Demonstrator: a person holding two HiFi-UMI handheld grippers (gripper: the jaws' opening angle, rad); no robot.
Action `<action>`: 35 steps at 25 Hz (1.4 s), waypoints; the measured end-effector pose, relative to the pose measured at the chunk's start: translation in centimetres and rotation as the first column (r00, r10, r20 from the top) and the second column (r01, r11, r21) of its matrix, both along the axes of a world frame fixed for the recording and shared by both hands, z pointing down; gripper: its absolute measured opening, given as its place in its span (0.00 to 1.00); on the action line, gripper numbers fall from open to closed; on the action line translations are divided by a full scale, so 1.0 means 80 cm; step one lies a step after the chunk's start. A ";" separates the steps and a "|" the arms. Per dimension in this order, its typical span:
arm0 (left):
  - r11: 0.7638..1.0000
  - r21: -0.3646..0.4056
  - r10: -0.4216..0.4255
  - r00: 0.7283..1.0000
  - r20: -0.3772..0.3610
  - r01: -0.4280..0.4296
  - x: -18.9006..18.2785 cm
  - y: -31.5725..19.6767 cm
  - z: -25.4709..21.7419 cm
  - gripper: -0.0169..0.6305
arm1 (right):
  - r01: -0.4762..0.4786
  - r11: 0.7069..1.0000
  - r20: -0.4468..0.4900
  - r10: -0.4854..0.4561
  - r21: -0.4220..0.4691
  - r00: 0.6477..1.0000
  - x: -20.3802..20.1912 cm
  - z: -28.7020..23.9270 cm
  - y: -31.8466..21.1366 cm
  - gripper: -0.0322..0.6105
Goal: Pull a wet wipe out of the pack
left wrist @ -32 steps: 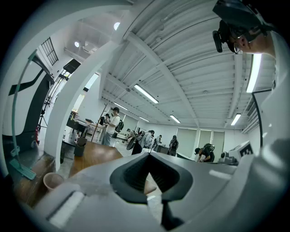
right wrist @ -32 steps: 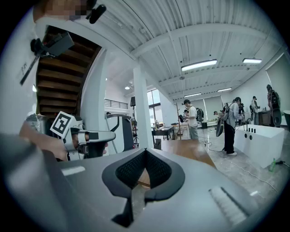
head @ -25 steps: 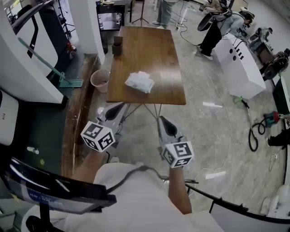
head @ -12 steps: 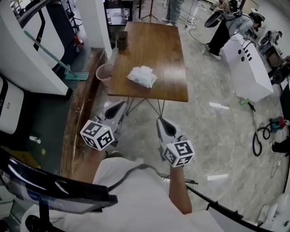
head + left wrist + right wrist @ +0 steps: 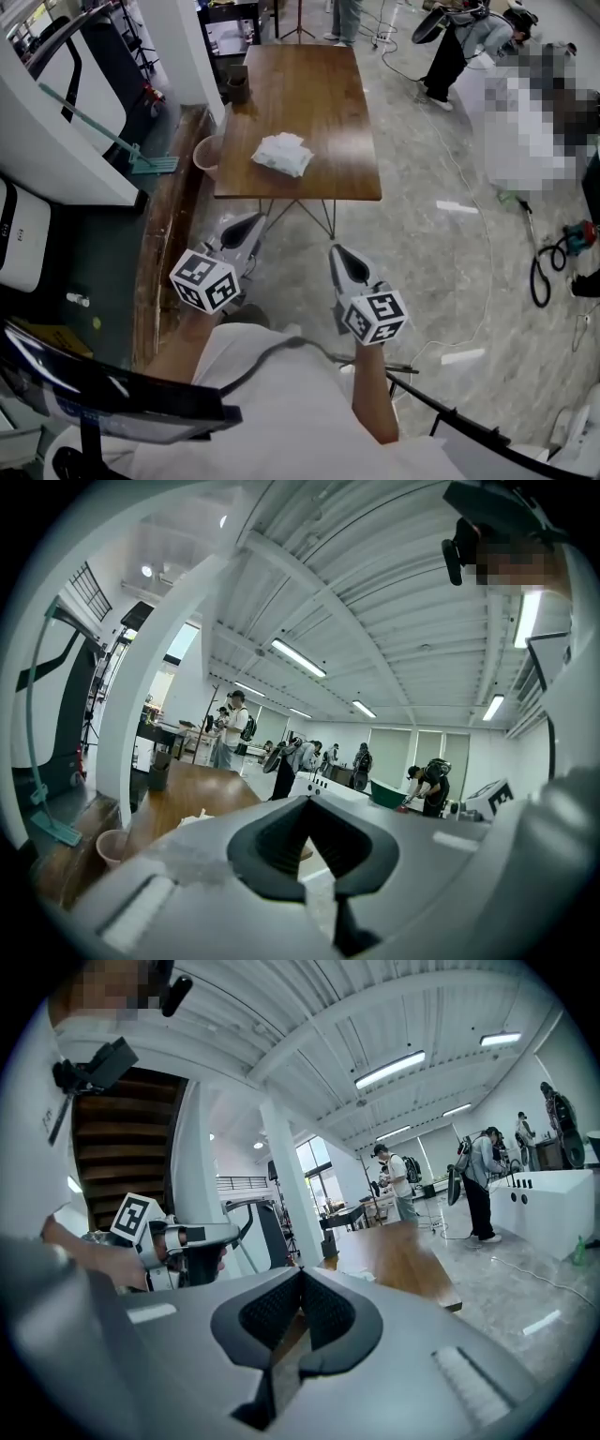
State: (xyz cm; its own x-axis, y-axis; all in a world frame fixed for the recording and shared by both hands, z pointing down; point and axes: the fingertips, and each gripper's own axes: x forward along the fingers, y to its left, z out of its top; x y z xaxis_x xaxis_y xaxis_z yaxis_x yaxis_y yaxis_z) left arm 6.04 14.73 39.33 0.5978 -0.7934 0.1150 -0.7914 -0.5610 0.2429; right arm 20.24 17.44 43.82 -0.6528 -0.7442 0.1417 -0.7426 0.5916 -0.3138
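On the table (image 5: 323,89), indistinct wipe pack (image 5: 281,153)

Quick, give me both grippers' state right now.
Left gripper: closed, holding nothing.
Right gripper: closed, holding nothing.

Person: is wearing a white short-sleeved shirt (image 5: 281,422); a thin dark cable (image 5: 298,346) is running across its front.

Left gripper (image 5: 251,221), right gripper (image 5: 336,249): each is showing a pale grey shell tapering to a point, with black textured pads (image 5: 267,1314) lining the jaws.

Left cube (image 5: 203,280), right cube (image 5: 375,317): each is carrying black square markers on white faces, at the gripper's rear.
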 end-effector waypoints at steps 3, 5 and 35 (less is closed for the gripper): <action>1.000 -0.013 -0.022 1.000 -0.003 0.022 -0.008 -0.005 0.003 0.03 | -0.012 1.000 0.011 0.012 -0.002 1.000 0.007 0.002 -0.003 0.06; 0.999 -0.014 -0.032 0.999 -0.008 0.032 -0.012 -0.011 0.002 0.03 | -0.014 1.000 0.013 0.014 -0.003 1.000 0.008 0.003 -0.006 0.06; 0.990 -0.093 0.101 0.994 -0.039 -0.104 -0.084 -0.309 0.036 0.03 | -0.032 0.999 -0.072 0.029 -0.031 0.997 -0.106 -0.006 -0.258 0.06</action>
